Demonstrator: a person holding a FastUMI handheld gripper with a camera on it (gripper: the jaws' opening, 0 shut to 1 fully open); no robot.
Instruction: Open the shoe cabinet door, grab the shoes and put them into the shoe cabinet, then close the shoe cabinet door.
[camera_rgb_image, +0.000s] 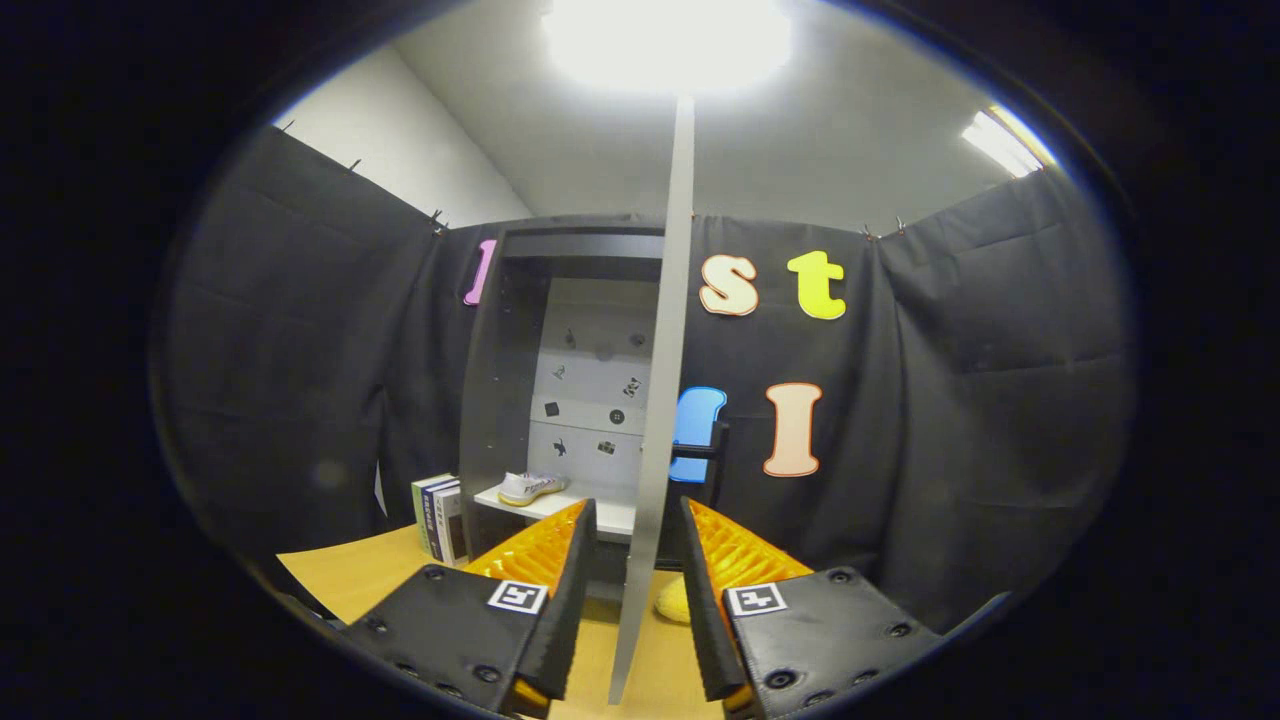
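Observation:
The dark shoe cabinet (490, 400) stands open at the back of the wooden table (350, 575). Its grey door (672, 300) is swung out towards me and I see it edge-on. The door's edge runs between the fingers of my gripper (638, 503), which is open, with a gap on each side of the panel. A white shoe (530, 487) lies on the pale shelf (600, 515) inside the cabinet, beyond the left finger. A yellow rounded thing (672, 602) lies on the table by the door's foot, partly hidden behind the right finger.
A few upright books (440, 515) stand on the table just left of the cabinet. Black cloth walls close in the booth on both sides. The table's front left edge is near the left finger.

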